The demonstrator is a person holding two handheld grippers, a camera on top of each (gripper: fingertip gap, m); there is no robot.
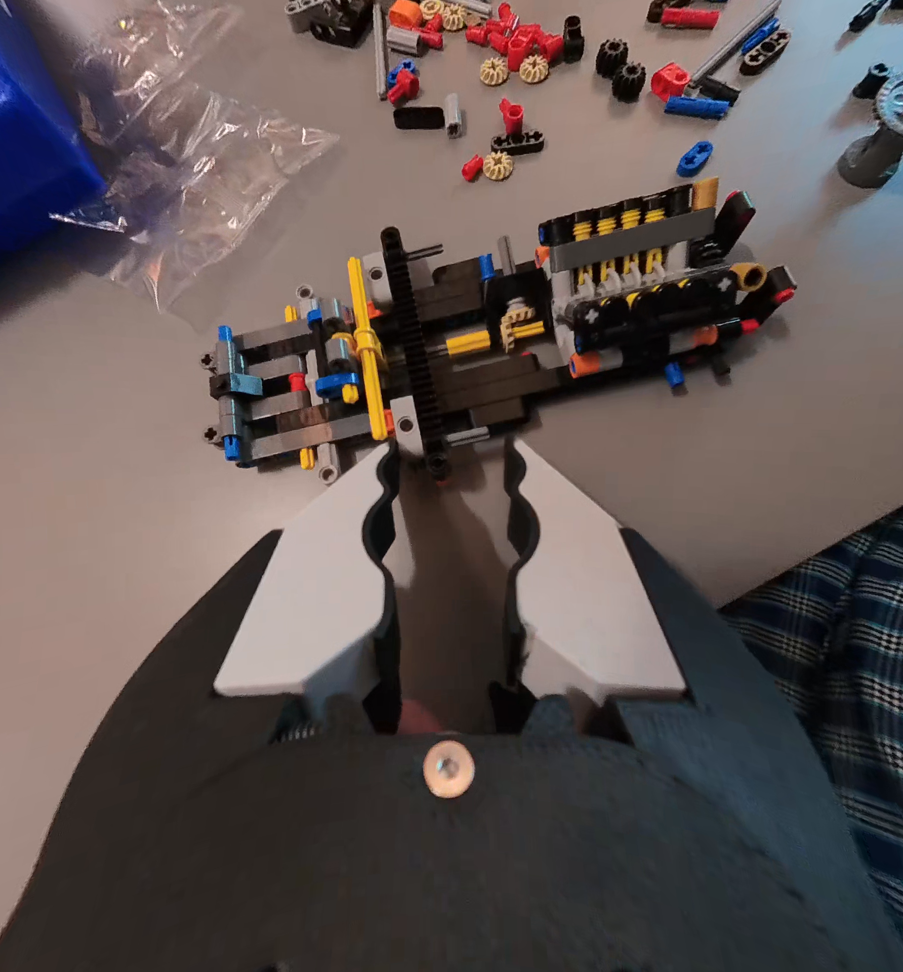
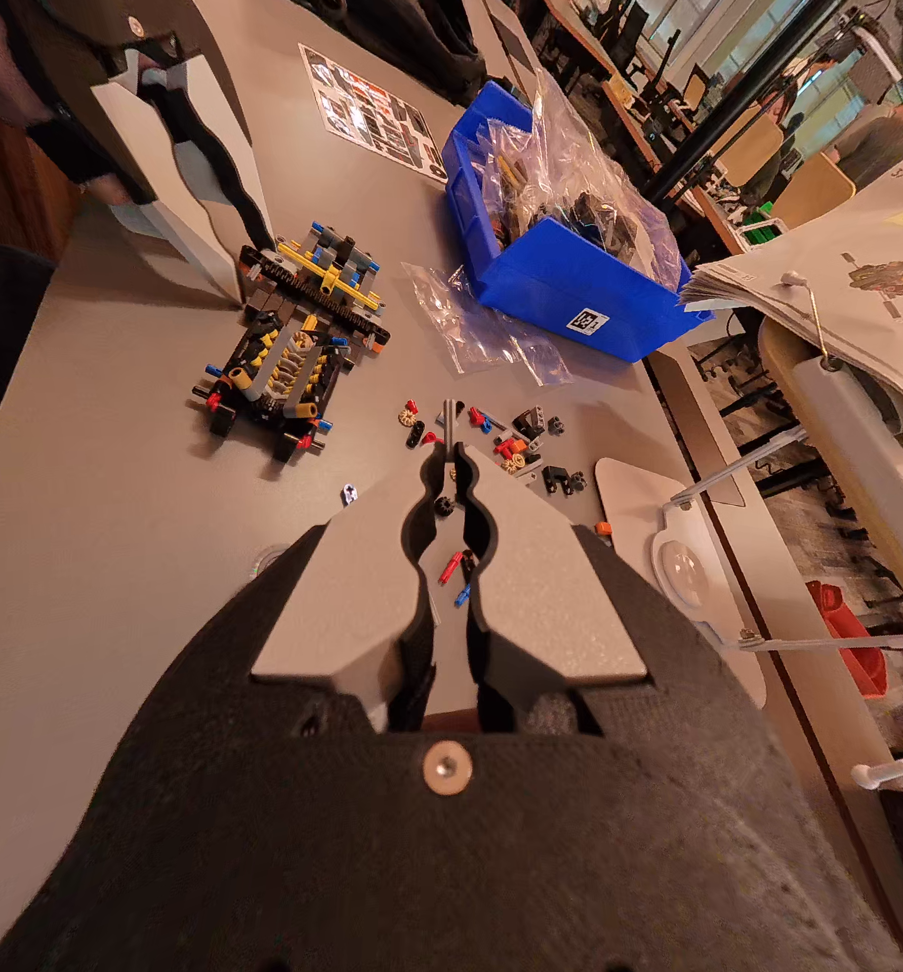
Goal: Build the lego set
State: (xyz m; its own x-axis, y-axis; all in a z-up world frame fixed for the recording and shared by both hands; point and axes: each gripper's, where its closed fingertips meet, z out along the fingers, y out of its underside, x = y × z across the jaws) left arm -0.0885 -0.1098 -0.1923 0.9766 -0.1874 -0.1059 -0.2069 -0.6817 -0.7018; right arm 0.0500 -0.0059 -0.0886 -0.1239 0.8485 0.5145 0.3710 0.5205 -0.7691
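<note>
Half-built lego chassis lying flat on the grey table, across the middle of the left wrist view, engine block with yellow pistons toward the right, black toothed rack crossing it near the centre. Left gripper brought up to the near edge of the model at frame centre, fingers spread wide, holding nothing, tips on either side of the rack's end and just short of it or touching (cannot tell which) — placed there, probably, to steady the chassis while a part goes in.

Right gripper in the middle of the right wrist view, fingers almost closed, pinching a long grey axle that sticks out beyond the tips; lifted over the scatter of loose pieces at centre right, most likely just picked as the next part. Chassis in this view at centre left, well apart from the axle.

Blue bin with clear bags at upper centre right, kept close as the parts store. Sticker sheet at top centre; open instruction booklet propped at the right edge, within easy sight.

Next, judged: carrying the axle across and lining it up with a hole.
</note>
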